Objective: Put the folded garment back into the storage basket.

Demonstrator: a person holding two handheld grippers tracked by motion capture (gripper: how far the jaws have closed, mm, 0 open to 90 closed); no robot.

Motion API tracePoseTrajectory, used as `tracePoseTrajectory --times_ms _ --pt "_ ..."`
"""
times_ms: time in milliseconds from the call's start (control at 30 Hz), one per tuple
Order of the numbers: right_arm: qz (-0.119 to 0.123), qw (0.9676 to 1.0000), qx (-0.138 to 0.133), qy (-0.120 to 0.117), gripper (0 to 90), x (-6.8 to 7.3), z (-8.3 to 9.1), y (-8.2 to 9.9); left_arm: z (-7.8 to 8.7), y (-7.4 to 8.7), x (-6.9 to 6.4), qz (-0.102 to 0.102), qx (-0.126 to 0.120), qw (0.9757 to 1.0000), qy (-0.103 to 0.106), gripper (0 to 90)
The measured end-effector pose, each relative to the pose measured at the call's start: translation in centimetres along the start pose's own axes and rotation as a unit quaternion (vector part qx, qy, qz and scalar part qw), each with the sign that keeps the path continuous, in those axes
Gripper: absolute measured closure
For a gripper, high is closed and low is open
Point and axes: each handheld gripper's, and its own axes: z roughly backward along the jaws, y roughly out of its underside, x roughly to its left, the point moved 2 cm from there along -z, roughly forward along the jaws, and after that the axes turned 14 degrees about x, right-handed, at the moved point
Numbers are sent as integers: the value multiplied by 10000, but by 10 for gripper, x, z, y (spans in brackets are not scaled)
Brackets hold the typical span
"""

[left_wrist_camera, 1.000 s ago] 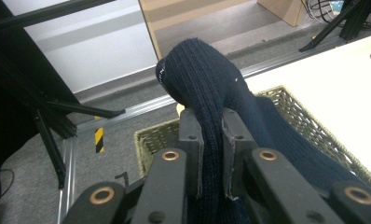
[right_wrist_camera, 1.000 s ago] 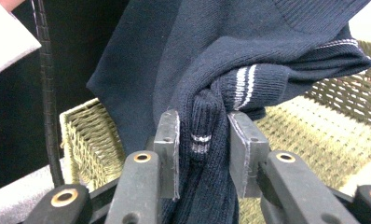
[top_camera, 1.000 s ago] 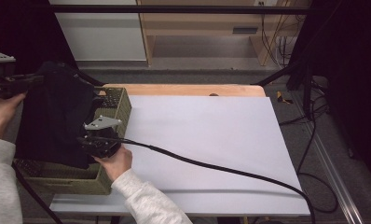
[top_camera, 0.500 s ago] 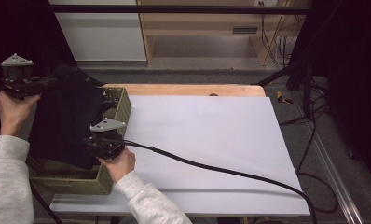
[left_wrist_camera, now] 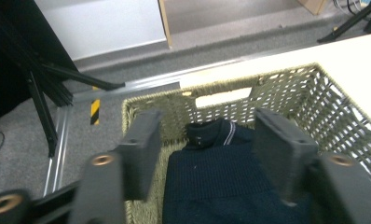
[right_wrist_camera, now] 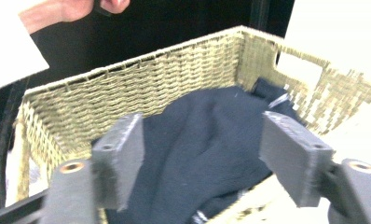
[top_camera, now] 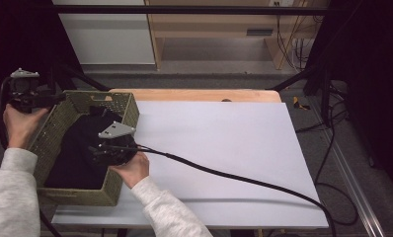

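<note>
- The tabletop (top_camera: 209,148) carries a white sheet, and the woven basket (top_camera: 118,185) stands at its left end; we take that basket as our landmark.
- Inside the basket lies the dark navy garment (top_camera: 81,153), loosely heaped, its collar with the pale stripe toward the far wall by the handle slot. It rests fully within the walls.
- Our right tongs (top_camera: 93,150) sit low over the basket's near right rim; in the right gripper view their jaws have just been opening and now stand wide with the cloth below them, not pinched.
- Our left tongs (top_camera: 54,97) hover by the basket's far left corner. In the left gripper view those jaws have likewise just been opening, and nothing is between them; the garment's collar (left_wrist_camera: 211,133) shows beyond.
- We judge the step in hand to be the letting go: the garment has been put into the basket and both tongs are free of it.
- Next, we think, calls for lifting both tongs clear of the basket walls without snagging the weave or the loose cloth.
</note>
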Motion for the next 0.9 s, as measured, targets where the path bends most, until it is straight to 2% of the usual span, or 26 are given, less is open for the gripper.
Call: tracePoseTrajectory --times_ms 67,133,167,267,333,400,467,567,667,733,800,900 --pt "116 9999 -14 79 179 -2 8 -1 5 1 -6 42 -130 9997 189 310" --pt "246 9996 -7 171 132 -4 18 -1 10 5 -14 71 -305 9984 477 265" --pt "268 9995 15 163 108 -6 24 0 13 7 -18 91 -377 9978 532 235" --pt "277 9996 41 15 57 -10 38 5 19 13 -31 102 -605 9956 707 164" --pt "276 9996 75 -53 33 -13 47 8 21 17 -40 113 -625 9942 871 123" --pt "241 9996 106 -117 17 -16 57 11 22 21 -47 137 -665 9934 919 67" --pt "228 9995 162 -160 4 -21 67 15 25 26 -52 194 -783 9911 1056 40" --pt "240 9995 111 -160 1 -28 83 22 29 31 -61 213 -922 9888 1153 29" --pt "247 9994 112 -197 1 -39 98 29 34 37 -73 179 -1079 9854 1309 25" --pt "276 9993 168 -204 0 -47 108 35 37 41 -84 85 -1176 9838 1348 24" --pt "267 9993 157 -207 0 -55 117 41 40 46 -96 -1 -1288 9803 1495 24" --pt "230 9994 120 -230 0 -71 134 53 42 52 -114 -153 -1427 9775 1543 25"
